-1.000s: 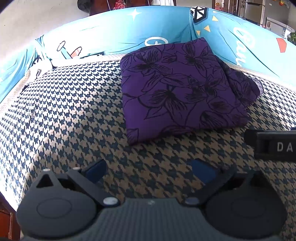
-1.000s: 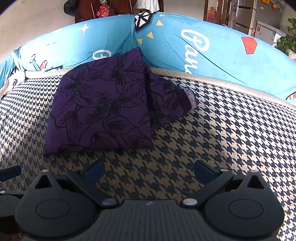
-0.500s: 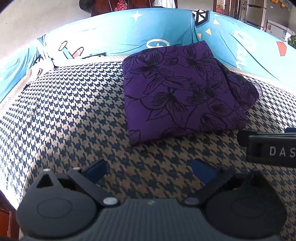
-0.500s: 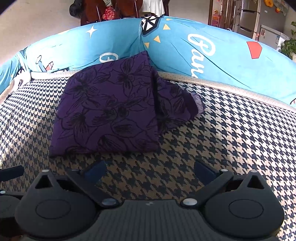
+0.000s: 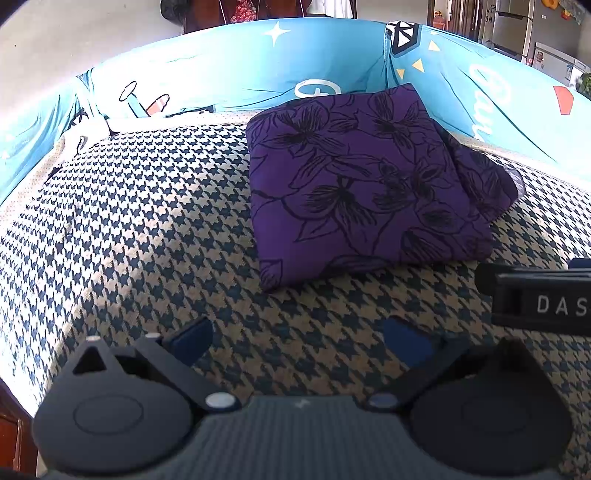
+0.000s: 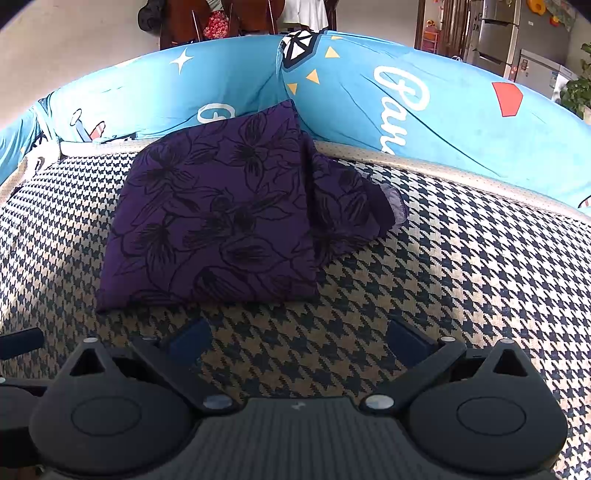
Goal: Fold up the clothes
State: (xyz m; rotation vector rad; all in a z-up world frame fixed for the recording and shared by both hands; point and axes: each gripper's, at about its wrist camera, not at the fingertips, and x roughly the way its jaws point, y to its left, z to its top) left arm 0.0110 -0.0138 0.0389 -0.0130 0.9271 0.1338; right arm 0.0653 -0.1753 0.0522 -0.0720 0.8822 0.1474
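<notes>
A purple garment with black flower outlines [image 5: 362,184] lies folded into a rough square on the houndstooth seat [image 5: 147,229], its far corner resting against the blue backrest. A looser layer sticks out from under its right side [image 6: 354,210]. My left gripper [image 5: 299,343] hovers open in front of the garment's near left corner, nothing between its blue pads. My right gripper [image 6: 299,339] is open too, just short of the garment's [image 6: 221,221] near edge and apart from it. Part of the right gripper's body [image 5: 539,299] shows at the right edge of the left wrist view.
The seat is a sofa with a navy-and-tan houndstooth cover [image 6: 461,277]. Blue printed cushions [image 6: 424,96] form the backrest behind the garment. Bare seat lies to the left [image 5: 110,221] and right [image 6: 498,295] of the garment. Furniture and a fridge [image 6: 495,29] stand far behind.
Both grippers have drifted slightly, so the garment sits a little lower and to the right in each view. The garment itself has not moved and both grippers stay open.
</notes>
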